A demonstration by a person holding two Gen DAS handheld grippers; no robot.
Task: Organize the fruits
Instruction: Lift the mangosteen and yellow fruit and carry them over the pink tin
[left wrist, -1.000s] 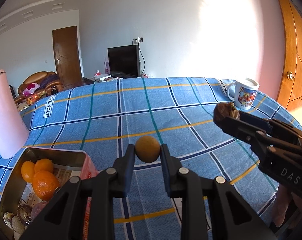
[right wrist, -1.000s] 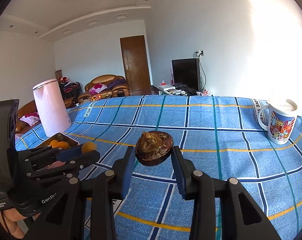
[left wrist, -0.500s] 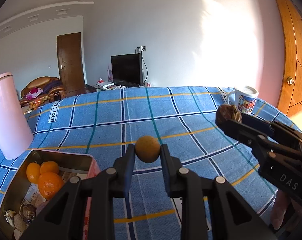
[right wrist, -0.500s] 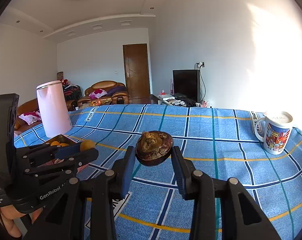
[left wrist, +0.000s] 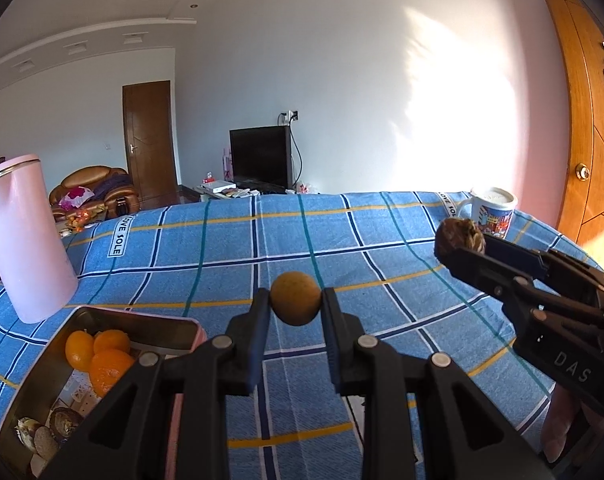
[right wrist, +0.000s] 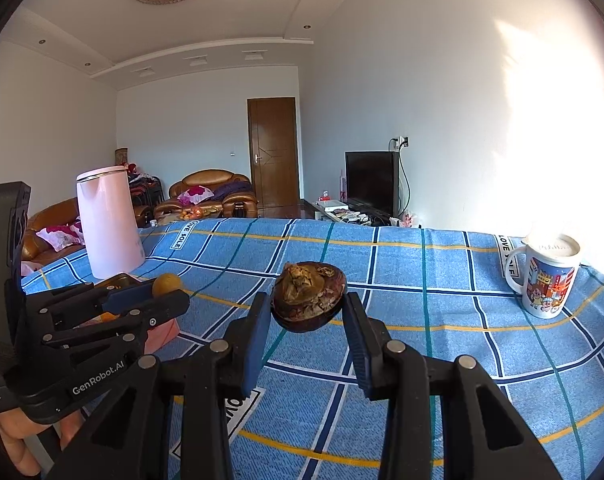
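My left gripper (left wrist: 296,300) is clamped on a small round yellow-brown fruit (left wrist: 296,298), lifted clear above the blue checked tablecloth (left wrist: 381,240); I can't name the fruit more closely than that. My right gripper (right wrist: 307,308) is closed on a dark brown mangosteen (right wrist: 309,296) with a dried, papery calyx, also held above the cloth. From the left wrist camera the right gripper (left wrist: 459,246) comes in from the right edge with the mangosteen (left wrist: 459,238) at its tip, and its body is cut off by the frame.

The metal tin (left wrist: 134,320) sits on the cloth low on the left of that view. In it I see three oranges (left wrist: 102,356) bunched at the far end and some dark, rounded pieces (left wrist: 48,434) at the near end, too cramped at the lens edge for me to identify. My own left finger covers the tin's near right side. From the right wrist camera the left gripper (right wrist: 168,286) hides nearly all of the tin, leaving only a corner and a sliver of orange showing.

A pink kettle (left wrist: 24,240) stands on the cloth just behind the tin. A printed mug (right wrist: 547,278) stands well apart, near the table's far right corner; glare washes out its top.
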